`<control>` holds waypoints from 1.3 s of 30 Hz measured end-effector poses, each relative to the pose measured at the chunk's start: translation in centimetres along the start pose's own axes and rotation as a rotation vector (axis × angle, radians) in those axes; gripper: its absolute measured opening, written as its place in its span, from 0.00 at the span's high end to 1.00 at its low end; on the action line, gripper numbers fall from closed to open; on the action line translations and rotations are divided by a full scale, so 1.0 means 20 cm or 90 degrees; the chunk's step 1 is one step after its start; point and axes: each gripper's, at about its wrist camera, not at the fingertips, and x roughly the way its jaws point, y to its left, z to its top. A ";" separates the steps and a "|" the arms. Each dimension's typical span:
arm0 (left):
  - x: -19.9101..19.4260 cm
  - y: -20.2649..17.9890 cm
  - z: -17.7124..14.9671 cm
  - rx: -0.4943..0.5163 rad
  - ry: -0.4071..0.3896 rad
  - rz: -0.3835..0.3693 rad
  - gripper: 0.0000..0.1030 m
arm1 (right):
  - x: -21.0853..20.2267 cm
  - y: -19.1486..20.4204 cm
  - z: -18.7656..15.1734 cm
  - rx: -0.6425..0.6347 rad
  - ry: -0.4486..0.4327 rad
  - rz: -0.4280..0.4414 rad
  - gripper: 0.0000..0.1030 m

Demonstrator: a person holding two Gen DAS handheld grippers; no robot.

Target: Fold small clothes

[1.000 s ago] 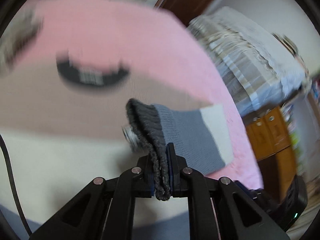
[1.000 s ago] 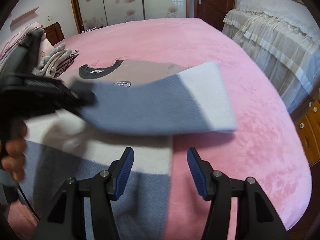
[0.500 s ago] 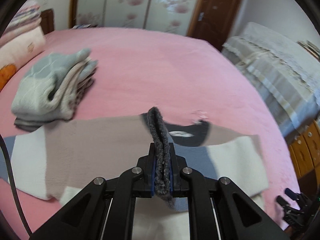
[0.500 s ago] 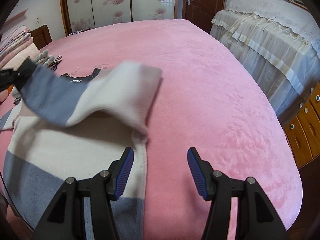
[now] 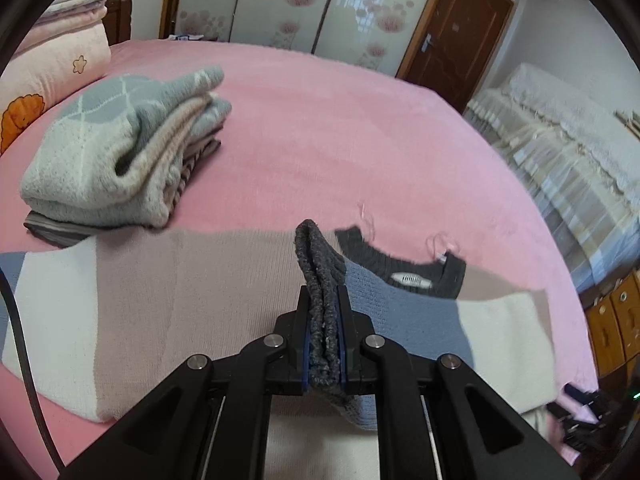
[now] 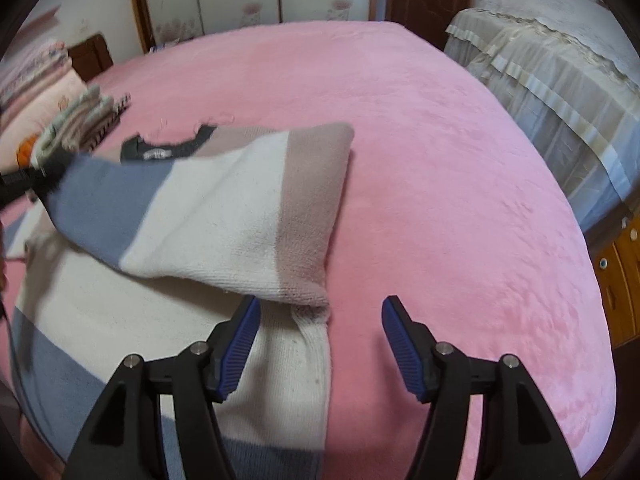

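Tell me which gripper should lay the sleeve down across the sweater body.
Left. The left gripper is already shut on the sleeve's grey cuff; the right gripper is opening, gripping nothing, over the sweater.

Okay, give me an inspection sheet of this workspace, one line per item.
Surface: pink bed cover, bare on the right side.
Job's things: colour-block sweater lying flat; its sleeve folded across the body, grey cuff lifted.
Clutter: folded clothes stack; pillow.
Grippers: left hand-held gripper shut on the cuff; right hand-held gripper opening, nothing pinched, sweater edge beneath.
Cables: black cable at left edge.
Surroundings: second bed, wardrobe doors, brown door.
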 end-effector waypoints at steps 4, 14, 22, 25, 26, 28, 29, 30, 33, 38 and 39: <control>0.00 0.02 0.01 0.006 -0.008 0.013 0.93 | 0.10 0.02 0.01 -0.006 0.014 -0.050 0.41; 0.18 0.14 -0.12 0.001 0.055 0.053 0.92 | 0.11 -0.08 -0.05 0.091 0.006 -0.031 0.68; 0.21 0.21 -0.13 -0.024 0.060 0.031 0.88 | 0.12 -0.09 -0.04 0.105 0.007 -0.026 0.68; 0.18 0.18 -0.11 -0.010 0.033 0.032 0.89 | 0.12 -0.08 -0.04 0.107 0.004 -0.033 0.68; 0.16 0.17 -0.10 -0.003 0.021 0.032 0.89 | 0.12 -0.08 -0.04 0.106 0.004 -0.035 0.68; 0.16 0.16 -0.09 0.006 0.013 0.039 0.89 | 0.12 -0.07 -0.04 0.103 0.004 -0.039 0.68; 0.17 0.16 -0.09 0.008 0.019 0.044 0.89 | 0.12 -0.07 -0.04 0.102 0.004 -0.042 0.68; 0.19 0.17 -0.09 0.009 0.029 0.051 0.88 | 0.12 -0.06 -0.04 0.098 0.005 -0.046 0.68; 0.23 0.20 -0.13 0.005 0.056 0.070 0.76 | 0.11 -0.05 -0.04 0.085 0.012 -0.054 0.65; 0.15 0.27 -0.13 -0.021 0.050 0.093 0.54 | 0.01 -0.05 -0.05 0.065 0.011 -0.056 0.58; 0.12 0.29 -0.13 -0.024 0.046 0.098 0.53 | -0.02 -0.04 -0.06 0.059 0.004 -0.062 0.58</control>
